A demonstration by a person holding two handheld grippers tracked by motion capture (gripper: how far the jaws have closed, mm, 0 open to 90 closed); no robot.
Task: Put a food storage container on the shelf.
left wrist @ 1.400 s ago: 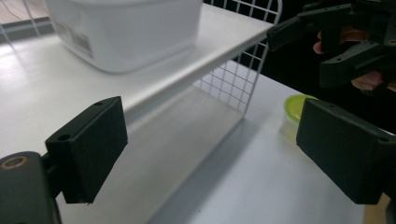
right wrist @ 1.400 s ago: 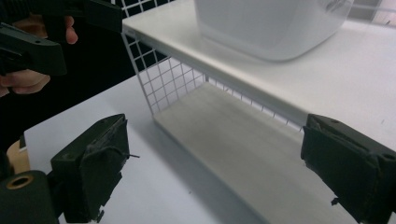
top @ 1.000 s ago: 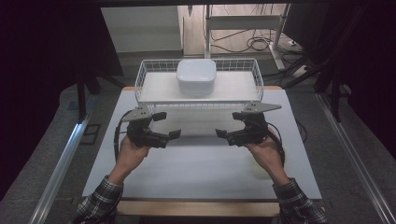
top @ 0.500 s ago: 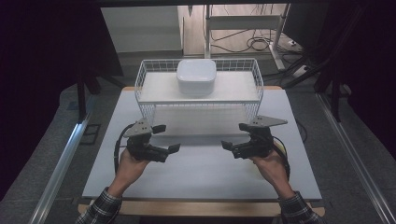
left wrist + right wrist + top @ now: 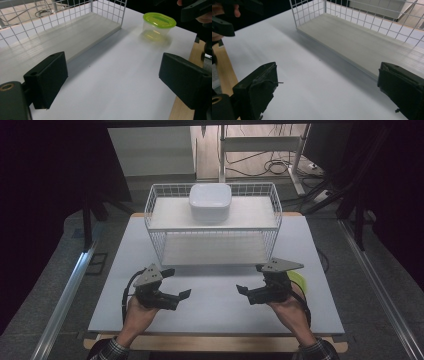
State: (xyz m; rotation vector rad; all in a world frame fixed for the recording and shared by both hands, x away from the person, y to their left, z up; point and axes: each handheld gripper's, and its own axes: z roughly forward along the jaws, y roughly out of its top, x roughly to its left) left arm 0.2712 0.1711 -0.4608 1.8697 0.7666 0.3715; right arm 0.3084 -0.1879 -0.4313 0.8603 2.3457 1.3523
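The left claw and the right claw are held low over the white desk, well apart, jaws spread wide and empty. A green-lidded tub is seen near the right claw. A white bowl sits on the wire rack.

A white wire-grid rack with pale grey-white shelf boards stands on a white table edged in light wood, and a plain white container rests on the rack's top shelf. In front of the rack, both grippers, left and right, are black with grey top plates. Right of the rack sits a clear tub with a lime-green lid
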